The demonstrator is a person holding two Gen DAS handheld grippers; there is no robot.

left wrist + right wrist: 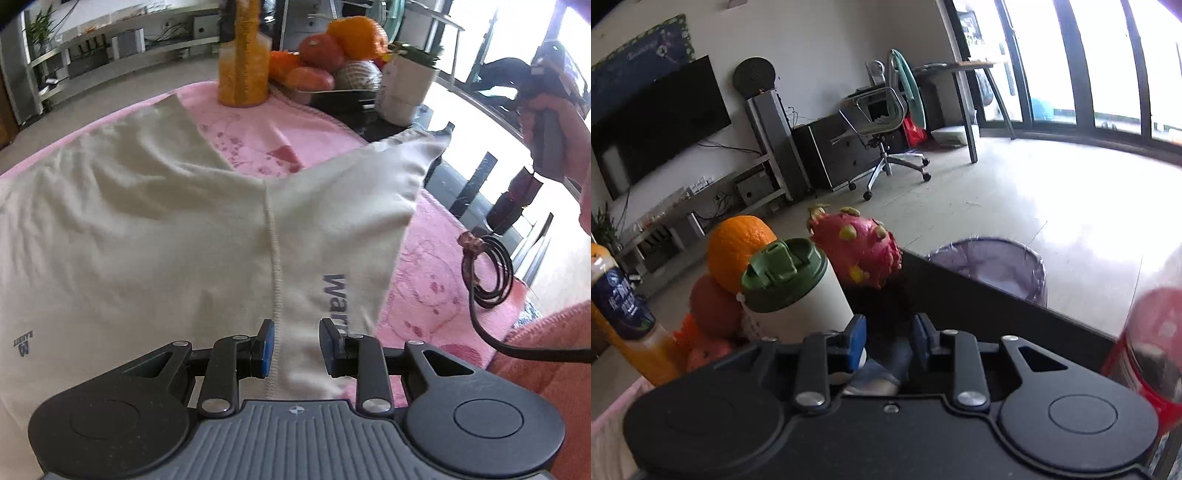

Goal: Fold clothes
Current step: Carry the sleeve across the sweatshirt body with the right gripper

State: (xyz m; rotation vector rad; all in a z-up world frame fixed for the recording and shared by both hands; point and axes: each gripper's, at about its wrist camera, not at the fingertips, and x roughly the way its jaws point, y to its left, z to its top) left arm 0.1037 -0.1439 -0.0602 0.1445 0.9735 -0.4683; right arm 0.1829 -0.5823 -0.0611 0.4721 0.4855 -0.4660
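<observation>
Pink blanket (436,236) under cream garment (166,229); seam between parted left jaws; right jaws parted, empty.

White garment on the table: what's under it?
The white garment lies on a pink blanket that shows around its edges and between its two spread parts. Whatever sits beneath the blanket or the cloth's middle is covered.

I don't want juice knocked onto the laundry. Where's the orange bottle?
In the left wrist view the orange bottle stands at the top centre on the pink towel, just left of the fruit tray, beyond the white garment.
</observation>
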